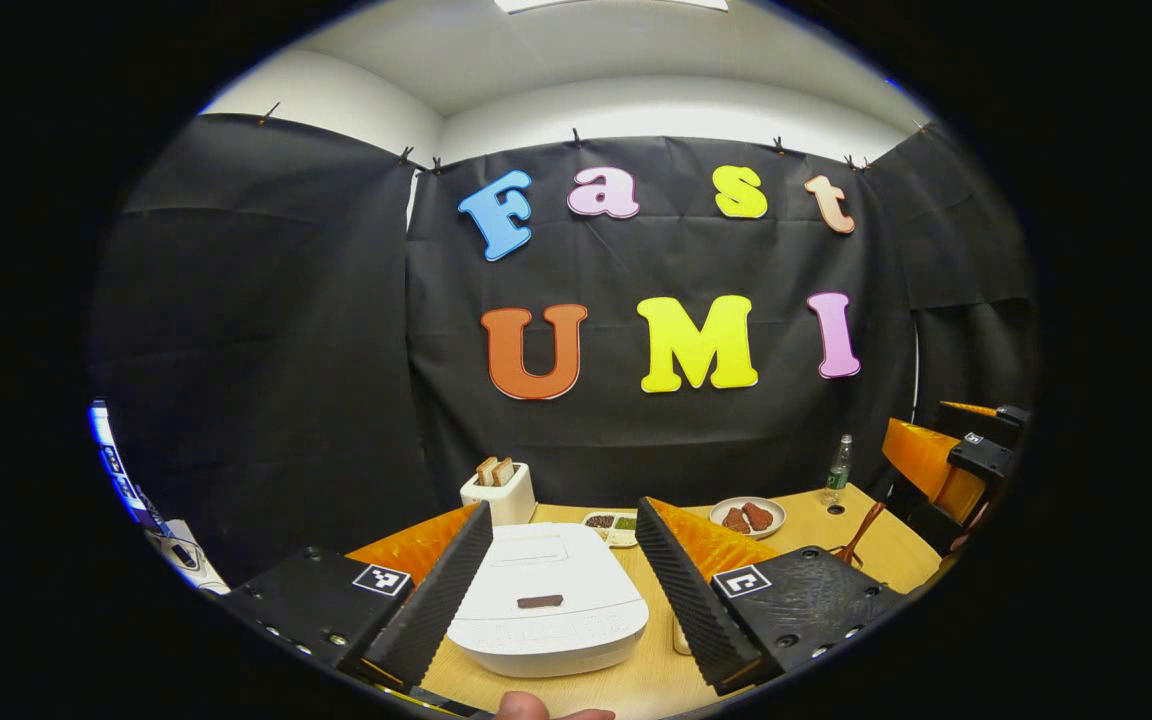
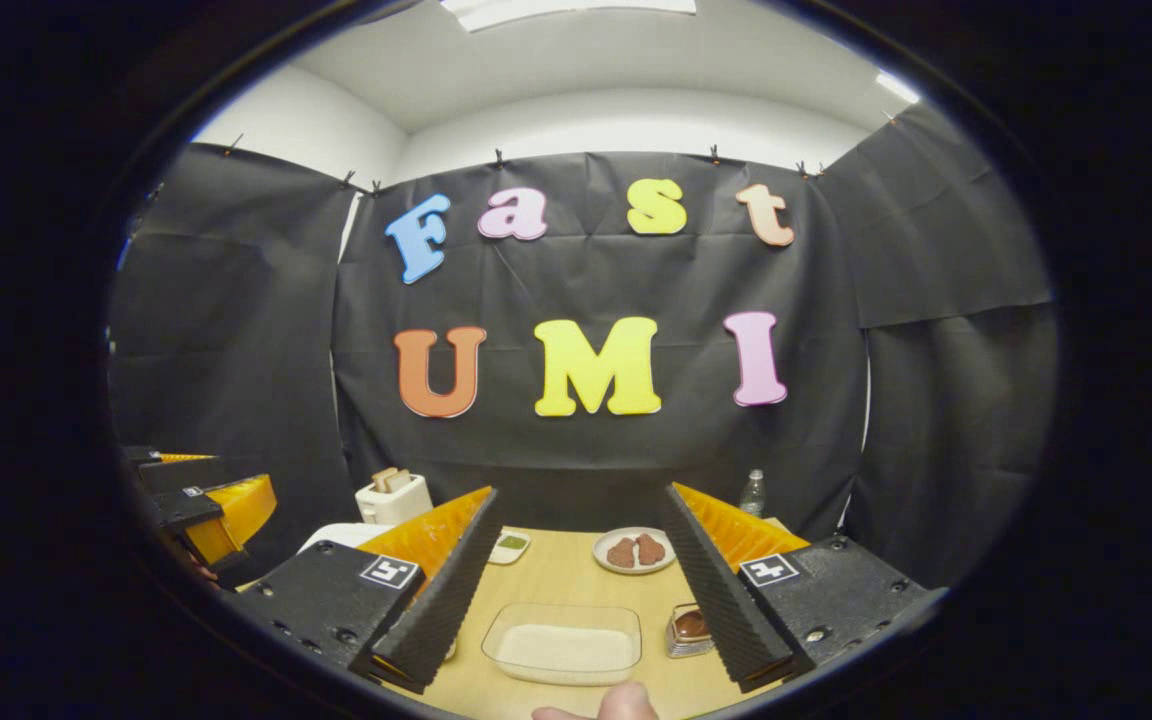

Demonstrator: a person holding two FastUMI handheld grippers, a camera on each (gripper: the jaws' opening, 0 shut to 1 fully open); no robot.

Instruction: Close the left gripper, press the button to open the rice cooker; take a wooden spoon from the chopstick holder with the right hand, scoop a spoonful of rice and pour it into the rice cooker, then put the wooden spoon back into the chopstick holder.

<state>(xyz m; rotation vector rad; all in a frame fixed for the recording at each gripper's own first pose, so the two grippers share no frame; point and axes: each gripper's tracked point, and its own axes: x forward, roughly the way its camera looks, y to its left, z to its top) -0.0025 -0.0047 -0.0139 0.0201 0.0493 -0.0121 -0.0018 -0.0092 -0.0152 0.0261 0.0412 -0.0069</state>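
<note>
The white rice cooker (image 1: 546, 600) sits on the wooden table with its lid down and a dark button (image 1: 540, 601) on the front. My left gripper (image 1: 564, 503) hovers just in front of it, open, with the cooker between its fingers and nothing touching. A brown wooden spoon (image 1: 863, 532) stands up at the right. My right gripper (image 2: 579, 490) is open above a clear tub of white rice (image 2: 563, 643). Beside its right finger is a small ribbed holder (image 2: 688, 628) with something brown in it. Each gripper shows at the edge of the other's view, right (image 1: 961, 455) and left (image 2: 201, 495).
A white toaster (image 1: 499, 490) with bread stands behind the cooker. A small divided dish (image 1: 612, 525), a plate of brown food (image 1: 747, 517) and a bottle (image 1: 839, 465) line the back of the table (image 1: 636, 690). A fingertip (image 1: 536, 708) shows at the bottom.
</note>
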